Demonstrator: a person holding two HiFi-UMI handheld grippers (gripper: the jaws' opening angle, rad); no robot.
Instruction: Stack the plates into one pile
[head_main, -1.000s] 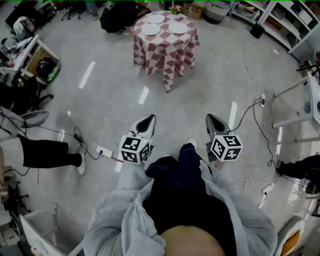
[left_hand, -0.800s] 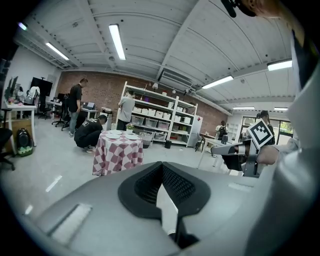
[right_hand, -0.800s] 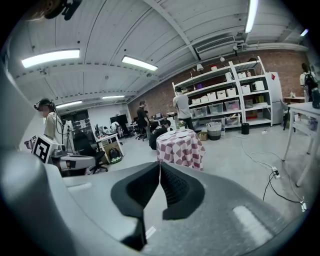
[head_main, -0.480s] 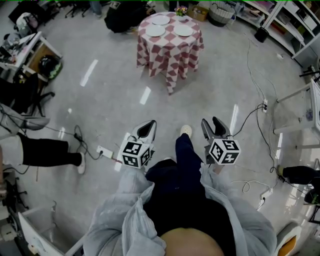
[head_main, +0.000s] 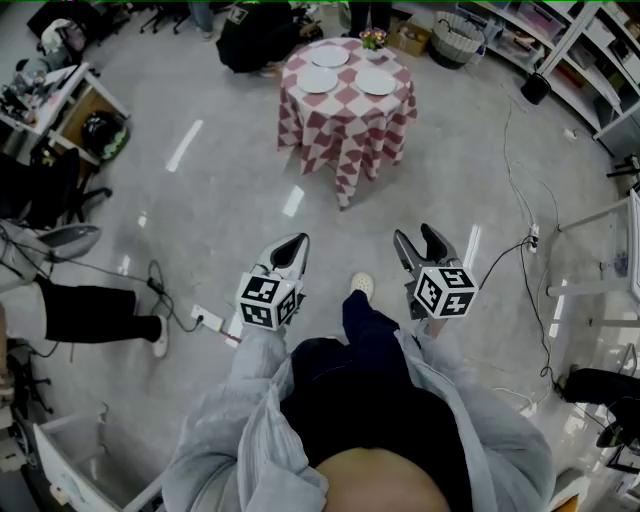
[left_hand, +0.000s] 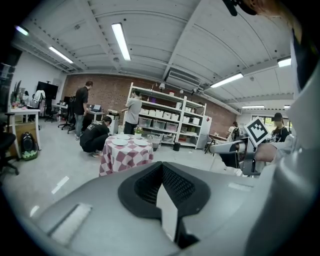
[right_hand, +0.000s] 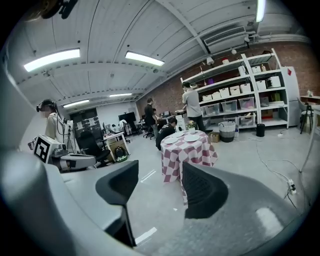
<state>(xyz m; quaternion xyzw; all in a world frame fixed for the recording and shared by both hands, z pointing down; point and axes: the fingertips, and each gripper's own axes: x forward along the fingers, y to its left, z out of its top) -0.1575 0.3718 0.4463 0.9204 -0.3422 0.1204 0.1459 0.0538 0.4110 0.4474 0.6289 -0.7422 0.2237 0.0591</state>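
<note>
While peering down, seeing grey left gripper (head_main: 291, 250) with jaws pressed together, holding nothing. Well ahead and a bit further right: three round white plates (head_main: 318, 80) lying apart, unstacked, on round table with red-and-white checked cloth (head_main: 345, 140). Then grey right gripper (head_main: 419, 246), jaws opening, gap empty.
</note>
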